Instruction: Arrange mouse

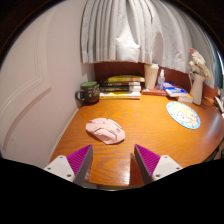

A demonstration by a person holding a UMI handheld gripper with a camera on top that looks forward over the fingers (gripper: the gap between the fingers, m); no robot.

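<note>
A pale pink mouse (105, 130) lies on the wooden desk (140, 120), just ahead of my fingers and a little to the left of the gap between them. My gripper (113, 160) is open and empty, its two magenta pads spread wide over bare wood, short of the mouse and not touching it.
A dark mug (89, 93) stands at the back left next to a stack of books (122, 86). A round blue-rimmed mat (183, 115) lies at the right. A cup (151, 76), a vase with flowers (198, 80) and a curtain (130, 35) are behind.
</note>
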